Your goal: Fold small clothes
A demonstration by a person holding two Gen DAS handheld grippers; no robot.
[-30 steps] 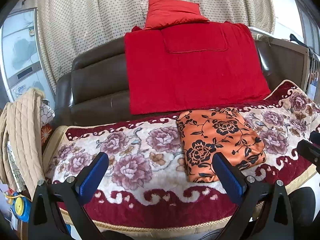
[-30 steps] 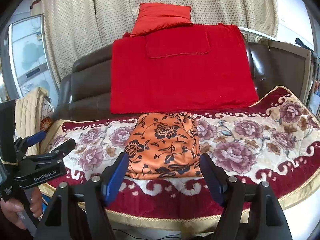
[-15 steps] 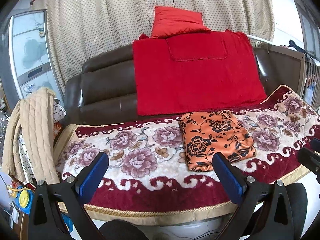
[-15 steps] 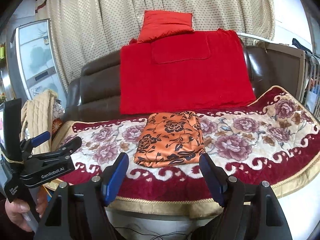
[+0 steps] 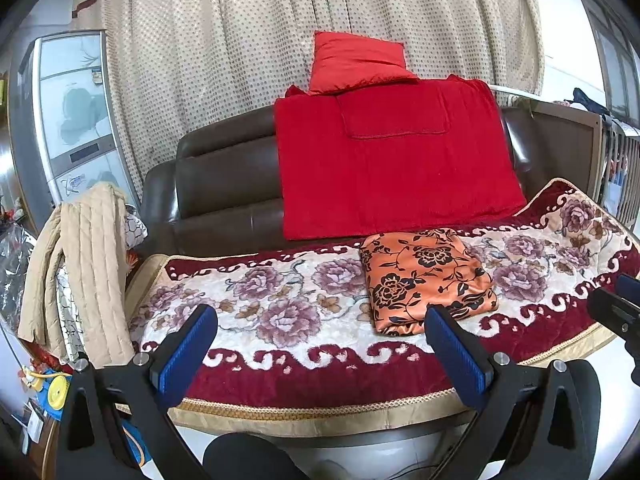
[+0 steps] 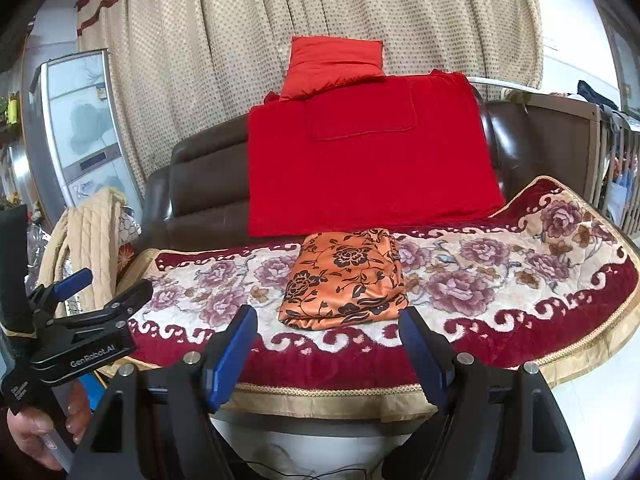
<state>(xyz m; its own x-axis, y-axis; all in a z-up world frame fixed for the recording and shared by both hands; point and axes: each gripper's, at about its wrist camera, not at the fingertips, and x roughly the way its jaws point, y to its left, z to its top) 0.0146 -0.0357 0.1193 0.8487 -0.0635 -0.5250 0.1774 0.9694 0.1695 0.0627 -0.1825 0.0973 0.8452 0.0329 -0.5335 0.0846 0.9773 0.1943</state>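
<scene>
Observation: the orange satin cloth with black flower print (image 6: 344,280) lies folded into a compact rectangle on the plush floral blanket with maroon border (image 6: 500,280) that covers the seat of the brown leather sofa (image 6: 200,184), just in front of the red throw (image 6: 368,168) draped over the backrest. Your left tool (image 5: 320,344) is released, blue pads wide apart, nothing between them; the cloth sits ahead and to the right of it. Your right tool (image 6: 328,348) is likewise released and empty, pads framing the near edge of the cloth from a distance, not touching it. The left tool also shows at the lower left of the right wrist view, held in your hand (image 6: 36,432), apart from the blanket. Judgement: the fold looks finished, edges fairly square, one slight bulge at the near left corner; the step in hand reads as clearing away from the piece. To do it well, keep both tools open and clear of the satin, since the fabric looks slippery and a brush from a pad could slide the top layer off the stack. Keep your path above the blanket's pile so nothing snags. If you intend another garment, none is identifiable on the seat; the beige quilted item (image 5: 80,264) hanging at far left is uncertain as a candidate.
</scene>
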